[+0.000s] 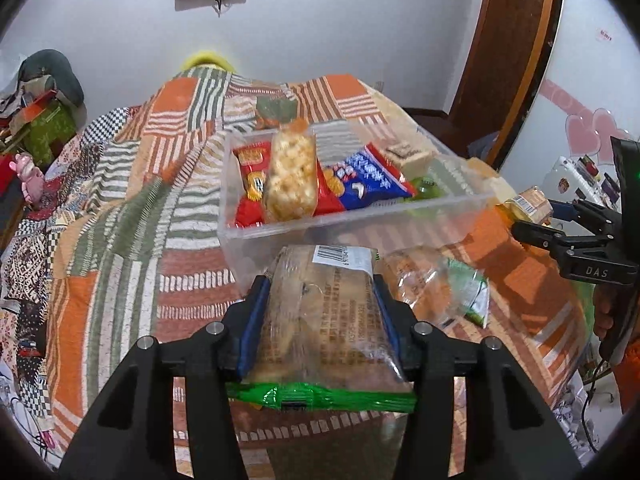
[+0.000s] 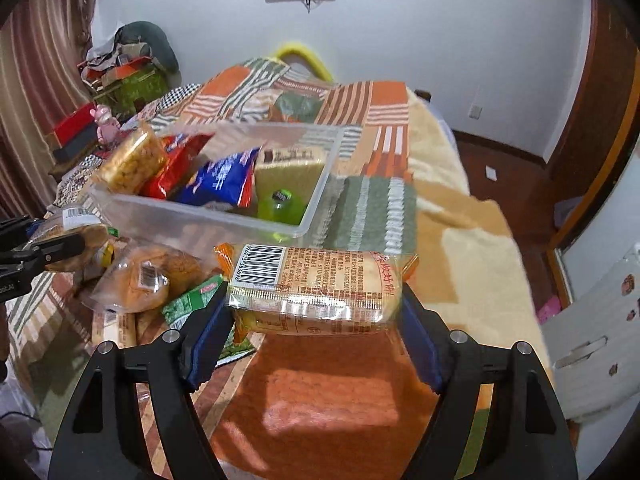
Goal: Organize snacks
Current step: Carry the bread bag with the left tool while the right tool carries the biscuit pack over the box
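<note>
My left gripper (image 1: pixel 320 284) is shut on a brown bread packet with green ends (image 1: pixel 324 320), held just in front of the clear plastic box (image 1: pixel 352 216). The box holds a popcorn bar (image 1: pixel 290 178), red (image 1: pixel 250 184) and blue (image 1: pixel 372 178) packets, a pale cake (image 1: pixel 412 158) and a green item (image 1: pixel 426 188). My right gripper (image 2: pixel 314 296) is shut on a clear cracker packet with a barcode (image 2: pixel 316 288), held crosswise near the box (image 2: pixel 208 212). The right gripper also shows in the left wrist view (image 1: pixel 532 216); the left gripper shows in the right wrist view (image 2: pixel 56 240).
Loose snacks lie on the patchwork quilt by the box: a clear bread bag (image 2: pixel 148 280) and a green packet (image 2: pixel 192 300); they also show in the left wrist view (image 1: pixel 436 284). Cluttered boxes and a pink toy (image 2: pixel 106 120) stand at the left. A wooden door (image 1: pixel 512 40) is to the right.
</note>
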